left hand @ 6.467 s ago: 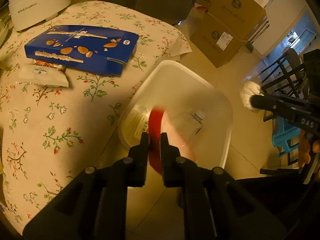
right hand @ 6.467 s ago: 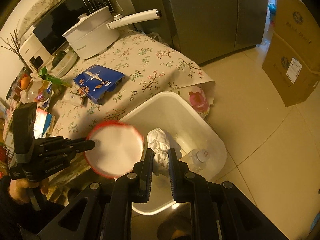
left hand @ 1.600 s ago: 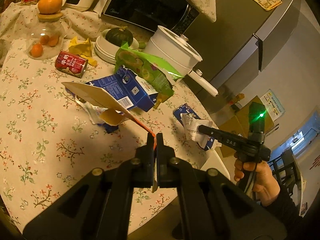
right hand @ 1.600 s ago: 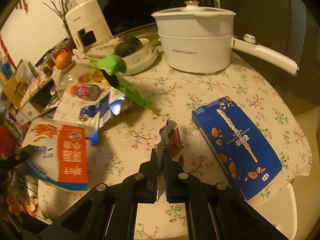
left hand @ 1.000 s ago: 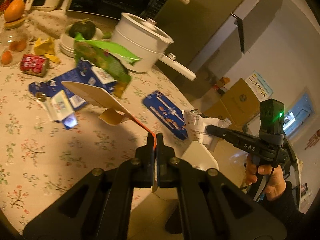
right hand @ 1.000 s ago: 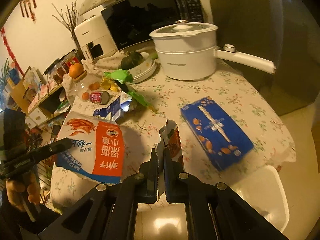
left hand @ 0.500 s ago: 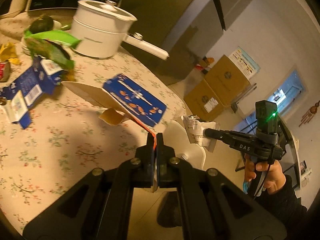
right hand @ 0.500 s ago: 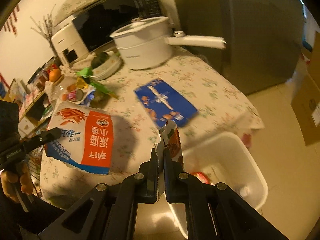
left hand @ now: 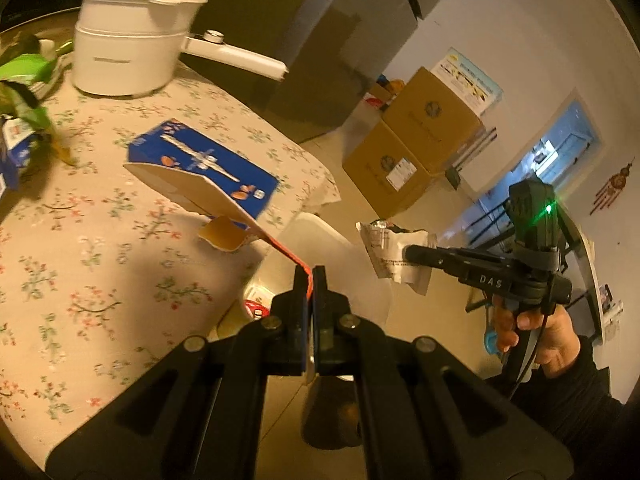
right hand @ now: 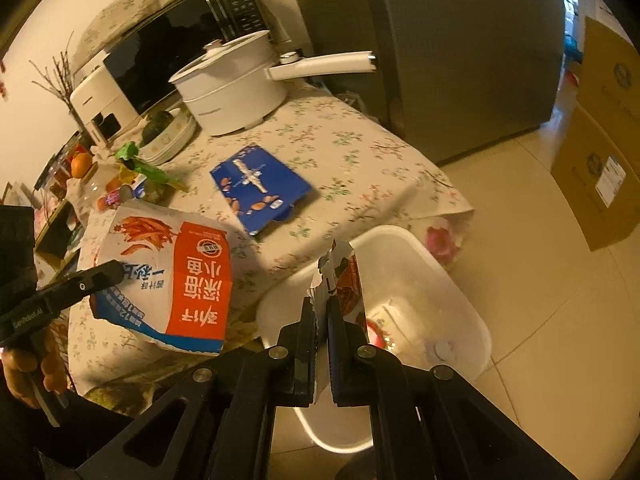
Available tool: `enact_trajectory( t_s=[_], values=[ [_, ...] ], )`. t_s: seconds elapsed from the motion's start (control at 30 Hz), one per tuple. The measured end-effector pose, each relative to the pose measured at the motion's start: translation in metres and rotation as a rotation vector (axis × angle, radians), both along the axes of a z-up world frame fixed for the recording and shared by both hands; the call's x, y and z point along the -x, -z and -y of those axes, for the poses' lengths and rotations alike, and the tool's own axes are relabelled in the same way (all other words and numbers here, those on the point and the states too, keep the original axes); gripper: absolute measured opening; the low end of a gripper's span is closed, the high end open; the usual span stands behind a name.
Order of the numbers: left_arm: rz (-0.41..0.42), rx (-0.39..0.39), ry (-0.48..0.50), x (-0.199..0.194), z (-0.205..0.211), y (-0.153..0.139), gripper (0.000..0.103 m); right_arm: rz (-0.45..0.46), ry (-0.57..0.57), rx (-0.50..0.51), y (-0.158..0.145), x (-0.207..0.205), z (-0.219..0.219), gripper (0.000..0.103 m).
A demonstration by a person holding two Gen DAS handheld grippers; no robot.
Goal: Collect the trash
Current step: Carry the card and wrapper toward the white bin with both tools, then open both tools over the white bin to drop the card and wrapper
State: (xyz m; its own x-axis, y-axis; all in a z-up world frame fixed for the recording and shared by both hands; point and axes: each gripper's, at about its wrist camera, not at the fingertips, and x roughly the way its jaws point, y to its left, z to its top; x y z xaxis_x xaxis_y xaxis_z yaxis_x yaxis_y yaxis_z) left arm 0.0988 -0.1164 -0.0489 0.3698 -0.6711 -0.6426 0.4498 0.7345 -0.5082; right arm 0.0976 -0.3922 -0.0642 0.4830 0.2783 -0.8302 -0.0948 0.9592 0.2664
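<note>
The large orange, white and blue snack bag (right hand: 168, 276) hangs in the air over the edge of the tabletop (right hand: 340, 148), pinched at one rim by the left hand-held gripper (left hand: 308, 276), whose jaws are clenched tight on the thin film. Just beside it, the small torn brown-and-silver wrapper (right hand: 340, 276) is clamped upright in the right hand-held gripper (right hand: 321, 308), directly above the white rectangular plastic bin (right hand: 460, 292) standing on the tiled floor (right hand: 540, 300) against the tabletop's corner. Inside the bin lie a red-rimmed piece and a clear bottle, both blurred. On the floral tablecloth, a flat blue biscuit box (right hand: 260, 184) lies near the edge, with a white lidded electric pot with a long handle (right hand: 232, 84) behind it. Brown cardboard boxes (left hand: 416, 136) are stacked by the wall.
</note>
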Motion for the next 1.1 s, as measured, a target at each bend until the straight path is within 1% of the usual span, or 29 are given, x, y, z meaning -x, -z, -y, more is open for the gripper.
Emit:
enact_trajectory(
  t_s=[0.23,0.47,0.7,0.97,1.1],
  values=[
    [-0.006,-0.023,0.071,0.003,0.037,0.008,0.002,-0.010,0.027,-0.007,0.003,0.004,0.017,0.006],
    [-0.002,-0.045,0.125,0.003,0.061,0.016,0.003,-0.024,0.053,-0.006,0.007,0.007,0.027,0.006],
    [0.007,-0.045,0.162,0.002,0.079,0.022,0.004,-0.039,0.086,-0.005,0.011,0.009,0.038,0.006],
    [0.034,-0.014,0.229,0.014,0.095,0.014,0.003,-0.039,0.120,-0.012,0.011,0.014,0.049,0.006],
    [0.039,-0.021,0.260,0.016,0.102,0.015,0.003,-0.048,0.125,-0.010,0.013,0.016,0.052,0.006]
  ],
)
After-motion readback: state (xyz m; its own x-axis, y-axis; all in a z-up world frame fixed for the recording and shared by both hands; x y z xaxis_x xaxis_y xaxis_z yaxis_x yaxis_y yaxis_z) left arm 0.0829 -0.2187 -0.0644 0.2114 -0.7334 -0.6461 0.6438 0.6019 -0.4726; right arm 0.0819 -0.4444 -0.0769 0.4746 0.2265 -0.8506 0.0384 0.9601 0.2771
